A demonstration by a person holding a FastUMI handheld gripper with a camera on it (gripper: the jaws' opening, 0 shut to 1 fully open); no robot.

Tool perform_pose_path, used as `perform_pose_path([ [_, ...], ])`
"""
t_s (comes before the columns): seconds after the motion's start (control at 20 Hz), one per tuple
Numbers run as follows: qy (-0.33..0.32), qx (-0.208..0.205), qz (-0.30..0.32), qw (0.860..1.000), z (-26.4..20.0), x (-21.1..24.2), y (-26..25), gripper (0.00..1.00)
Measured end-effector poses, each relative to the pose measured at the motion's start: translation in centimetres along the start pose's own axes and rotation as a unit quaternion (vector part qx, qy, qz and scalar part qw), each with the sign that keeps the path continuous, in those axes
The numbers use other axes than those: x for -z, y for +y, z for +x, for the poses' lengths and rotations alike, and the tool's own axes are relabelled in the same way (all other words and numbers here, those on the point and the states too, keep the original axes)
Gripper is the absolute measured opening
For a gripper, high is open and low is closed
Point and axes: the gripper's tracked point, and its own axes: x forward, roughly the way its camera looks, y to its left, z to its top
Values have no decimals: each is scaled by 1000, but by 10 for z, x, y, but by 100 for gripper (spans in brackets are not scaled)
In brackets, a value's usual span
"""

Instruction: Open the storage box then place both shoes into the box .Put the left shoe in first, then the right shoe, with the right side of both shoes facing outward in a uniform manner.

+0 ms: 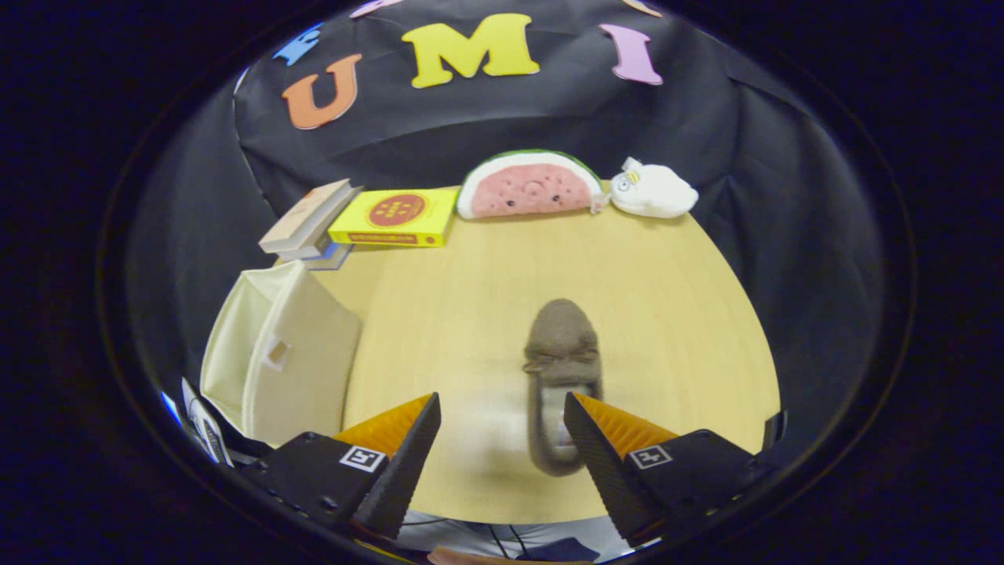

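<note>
A brown suede loafer (pixel 562 369) with a small bow lies on the round wooden table (pixel 667 314), toe pointing away from me. Its heel end sits just below and beside my right finger (pixel 604 443). My gripper (pixel 502 408) hovers open above the table's near part, with nothing held between the fingers. A cream fabric storage box (pixel 274 357) stands at the table's left edge, beside my left finger; its top looks open and a white and dark shoe (pixel 200 428) shows at its near side, partly hidden.
At the table's far side lie a stack of books (pixel 310 224), a yellow box (pixel 396 217), a watermelon-slice plush (pixel 529 187) and a white plush toy (pixel 652 191). Black cloth surrounds the table.
</note>
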Motion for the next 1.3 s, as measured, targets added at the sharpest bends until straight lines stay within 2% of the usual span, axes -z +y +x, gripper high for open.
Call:
perform_pose_path([
  [0.35, 59, 33, 6, 998, 55, 15, -71, 95],
  [0.6, 94, 46, 1, 995, 88, 22, -87, 66],
  [0.85, 104, 24, -3, 994, 105, 25, -76, 35],
  [0.9, 103, 21, -2, 994, 104, 26, -74, 11],
  [1.0, 100, 21, -5, 995, 107, 25, -74, 1],
  [1.3, 88, 10, 20, 996, 84, 24, -70, 0],
])
